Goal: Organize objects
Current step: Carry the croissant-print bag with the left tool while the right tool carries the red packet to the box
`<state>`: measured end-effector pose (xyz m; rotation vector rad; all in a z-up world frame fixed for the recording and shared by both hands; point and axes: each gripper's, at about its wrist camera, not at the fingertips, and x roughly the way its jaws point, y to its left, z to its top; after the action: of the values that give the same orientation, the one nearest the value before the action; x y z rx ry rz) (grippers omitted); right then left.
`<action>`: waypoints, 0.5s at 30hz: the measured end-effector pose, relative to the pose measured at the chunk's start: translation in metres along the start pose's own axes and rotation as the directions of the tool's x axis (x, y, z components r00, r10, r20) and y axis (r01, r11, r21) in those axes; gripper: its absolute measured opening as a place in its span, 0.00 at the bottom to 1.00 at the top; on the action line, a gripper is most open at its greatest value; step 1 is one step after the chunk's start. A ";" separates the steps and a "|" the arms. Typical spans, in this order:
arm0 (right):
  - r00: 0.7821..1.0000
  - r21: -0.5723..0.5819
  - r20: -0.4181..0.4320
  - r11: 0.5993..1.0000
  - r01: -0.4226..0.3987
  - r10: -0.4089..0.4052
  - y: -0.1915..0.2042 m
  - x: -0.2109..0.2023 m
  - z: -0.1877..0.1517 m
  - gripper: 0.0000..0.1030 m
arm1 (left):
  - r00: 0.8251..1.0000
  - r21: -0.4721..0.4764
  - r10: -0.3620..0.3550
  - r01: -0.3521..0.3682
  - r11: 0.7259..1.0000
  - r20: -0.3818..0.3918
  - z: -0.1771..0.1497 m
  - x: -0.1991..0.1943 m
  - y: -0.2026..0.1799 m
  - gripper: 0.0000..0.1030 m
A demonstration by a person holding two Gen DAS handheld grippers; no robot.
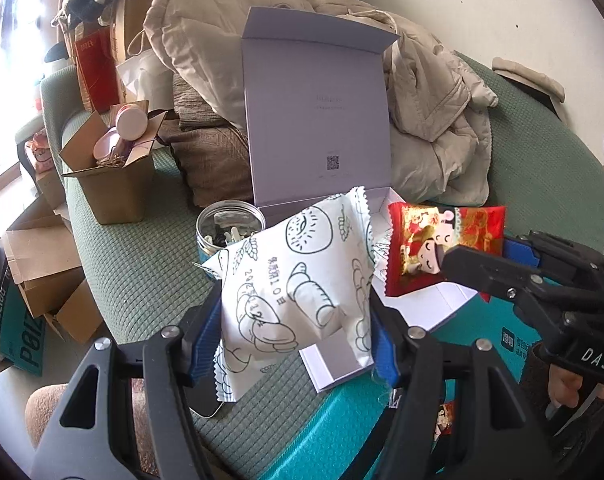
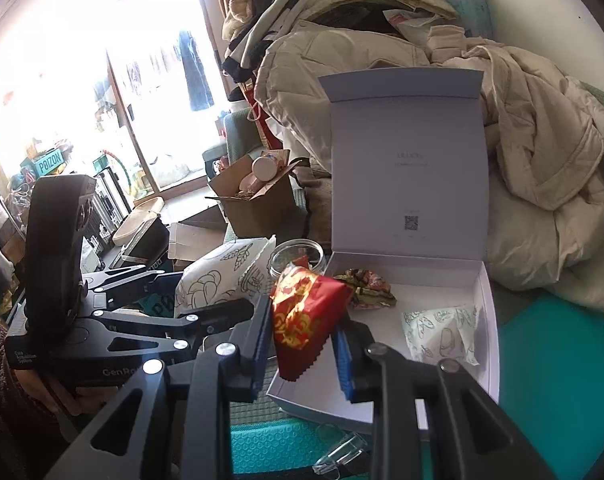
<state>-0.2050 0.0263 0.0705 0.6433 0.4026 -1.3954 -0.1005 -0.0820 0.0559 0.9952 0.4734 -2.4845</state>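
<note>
Item: my left tongs (image 1: pixel 298 320), clenched on white snack packet (image 1: pixel 298 276). Item: my right tongs (image 2: pixel 302 340), clenched on red snack packet (image 2: pixel 306 316). Both hang at the open white box (image 2: pixel 486 320). Step: loading. Next, likely: lower inside, release.

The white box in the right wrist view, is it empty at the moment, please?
No, the white box already holds a crumpled wrapper and a white printed packet on its floor.
</note>
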 end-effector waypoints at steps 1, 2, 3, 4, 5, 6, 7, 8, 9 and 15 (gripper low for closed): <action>1.000 0.013 0.000 1.000 0.006 -0.006 -0.005 0.001 -0.001 0.27 | 1.000 0.008 -0.002 0.002 1.000 -0.003 0.002 0.003 -0.003 0.60; 1.000 0.023 0.001 1.000 0.007 -0.007 -0.010 0.001 -0.001 0.27 | 1.000 0.015 -0.005 0.005 1.000 -0.008 0.003 0.006 -0.006 0.60; 1.000 0.032 0.002 0.999 0.006 -0.006 -0.014 0.002 -0.001 0.27 | 1.000 0.022 -0.009 0.010 1.000 -0.011 0.005 0.009 -0.010 0.60; 1.000 0.040 0.001 0.999 0.006 -0.007 -0.018 0.003 -0.002 0.27 | 1.000 0.030 -0.011 0.012 0.999 -0.013 0.007 0.012 -0.013 0.60; 1.000 0.048 0.000 0.999 0.012 -0.012 -0.022 0.004 -0.003 0.27 | 1.000 0.041 -0.012 0.013 0.999 -0.015 0.009 0.015 -0.018 0.60; 1.000 0.054 0.000 0.998 0.016 -0.016 -0.026 0.004 -0.004 0.27 | 1.000 0.053 -0.013 0.014 0.999 -0.018 0.010 0.019 -0.022 0.60; 1.000 0.063 0.000 0.998 0.021 -0.021 -0.030 0.004 -0.004 0.27 | 1.000 0.060 -0.014 0.015 0.998 -0.020 0.012 0.021 -0.025 0.60; 1.000 0.069 0.001 0.997 0.025 -0.025 -0.033 0.004 -0.005 0.27 | 1.000 0.070 -0.014 0.016 0.997 -0.023 0.013 0.024 -0.029 0.60; 0.999 0.078 0.001 0.996 0.032 -0.033 -0.037 0.004 -0.006 0.27 | 1.000 0.079 -0.016 0.018 0.997 -0.027 0.014 0.028 -0.032 0.60; 0.996 0.120 -0.013 0.989 0.086 -0.085 -0.059 0.009 -0.010 0.27 | 0.998 0.115 -0.015 0.021 0.993 -0.054 0.019 0.048 -0.047 0.60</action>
<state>-0.2601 0.0226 0.0469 0.7373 0.3575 -1.5077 -0.1660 -0.0628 0.0424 1.1090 0.3600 -2.5308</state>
